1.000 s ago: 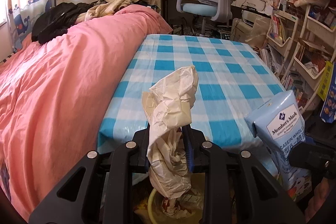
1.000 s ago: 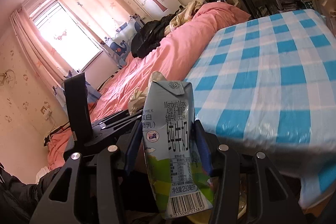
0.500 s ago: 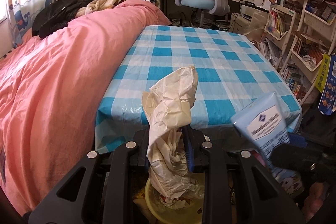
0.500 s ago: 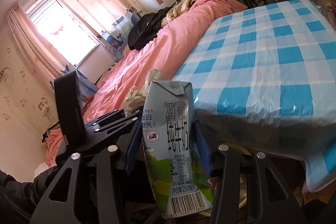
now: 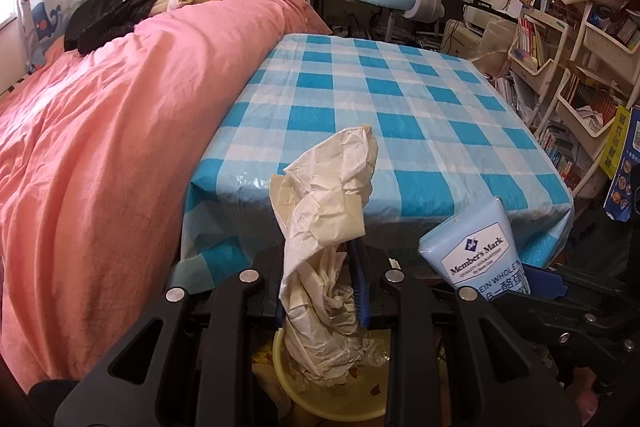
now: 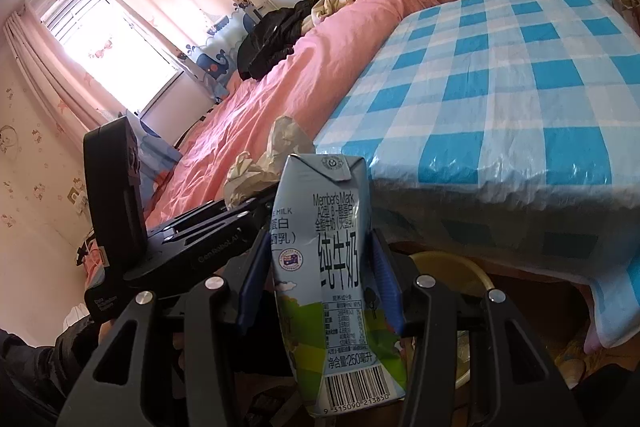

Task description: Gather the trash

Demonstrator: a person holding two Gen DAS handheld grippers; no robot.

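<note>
The top of the table under the blue-and-white checked plastic cloth (image 5: 400,115) is bare across its visible surface, with the pink quilted bed (image 5: 120,131) pressed against one long edge and white shelving racks packed with books (image 5: 560,75) standing close along the other. Below the table's near edge, the round yellow plastic bin (image 5: 320,399) sits open-topped with crumpled waste already inside; the overhanging cloth hem and the table edge stand just behind it. Access over the bin is narrowed by the left gripper (image 5: 320,291) clamped on cream crumpled paper (image 5: 328,211) and the right gripper (image 6: 320,287) clamped on a pale-blue milk carton (image 6: 324,267) just beside it.
</note>
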